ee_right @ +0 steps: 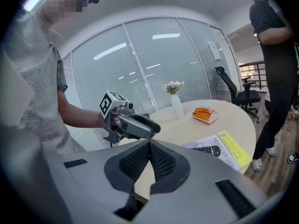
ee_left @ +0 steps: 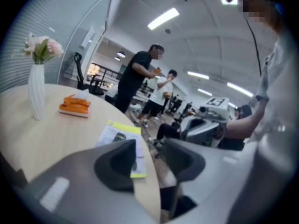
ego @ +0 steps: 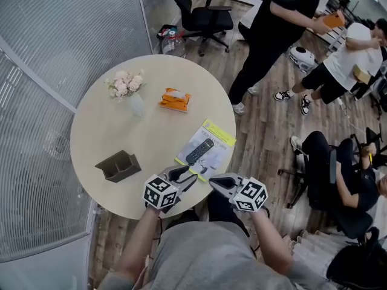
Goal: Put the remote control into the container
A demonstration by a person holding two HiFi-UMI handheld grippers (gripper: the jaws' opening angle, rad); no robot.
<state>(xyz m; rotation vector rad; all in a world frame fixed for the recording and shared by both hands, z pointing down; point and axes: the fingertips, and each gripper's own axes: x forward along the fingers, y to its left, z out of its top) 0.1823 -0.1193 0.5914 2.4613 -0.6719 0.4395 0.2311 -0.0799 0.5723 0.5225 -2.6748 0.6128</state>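
Observation:
The black remote control [ego: 199,151] lies on a white and yellow leaflet [ego: 211,139] near the round table's right front edge. Further left on the table stands the dark brown container [ego: 118,165], its compartments facing up. My left gripper [ego: 183,175] hovers at the table's front edge just short of the leaflet, open, with nothing between its jaws [ee_left: 149,160]. Past its left jaw I see the remote [ee_left: 119,136]. To its right, off the table's edge, my right gripper [ego: 216,182] is shut and empty [ee_right: 150,157]; from there the remote [ee_right: 208,149] shows ahead to the right.
A vase of pink flowers [ego: 128,89] and an orange pack [ego: 175,99] sit on the far half of the table [ego: 97,132]. A glass wall runs along the left. People stand and sit on the right, near an office chair [ego: 202,17].

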